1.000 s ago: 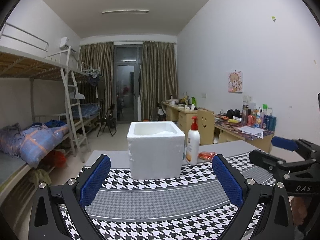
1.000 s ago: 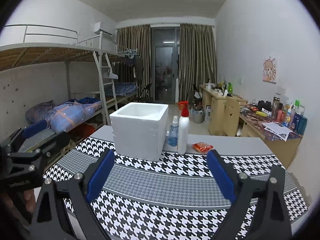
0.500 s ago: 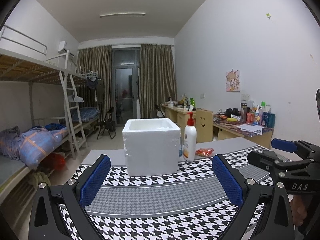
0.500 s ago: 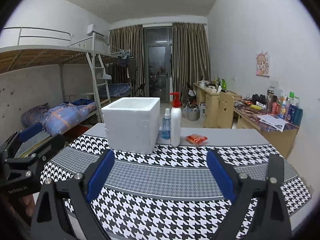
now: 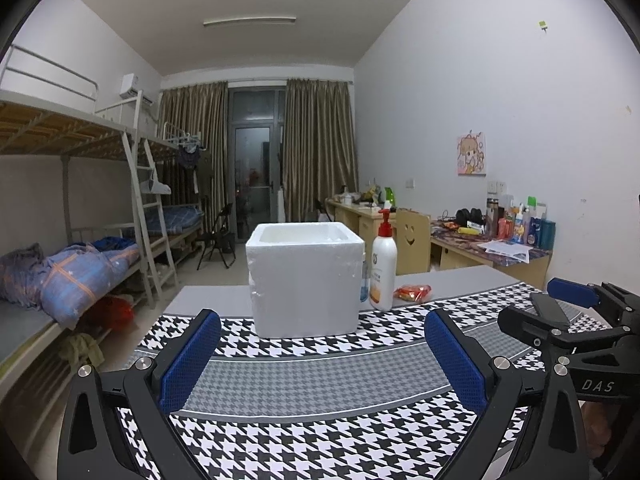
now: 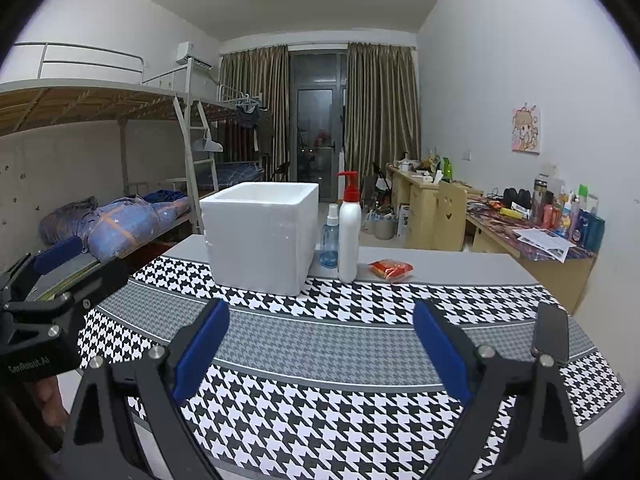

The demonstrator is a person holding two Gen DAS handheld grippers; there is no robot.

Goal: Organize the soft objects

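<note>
A white foam box stands open-topped at the far side of the houndstooth table mat. Right of it stand a white pump bottle and a small blue spray bottle. A soft red-orange packet lies on the grey table beyond the mat. My left gripper is open and empty over the mat's near part. My right gripper is likewise open and empty. Each appears at the edge of the other's view.
The table's right edge and far edge drop off to the floor. Bunk beds line the left wall. Wooden desks crowded with bottles and papers run along the right wall, well beyond the table.
Both views have dropped lower and closer to table level, so the foam box top is now seen almost edge-on. Both grippers stay open and empty.
</note>
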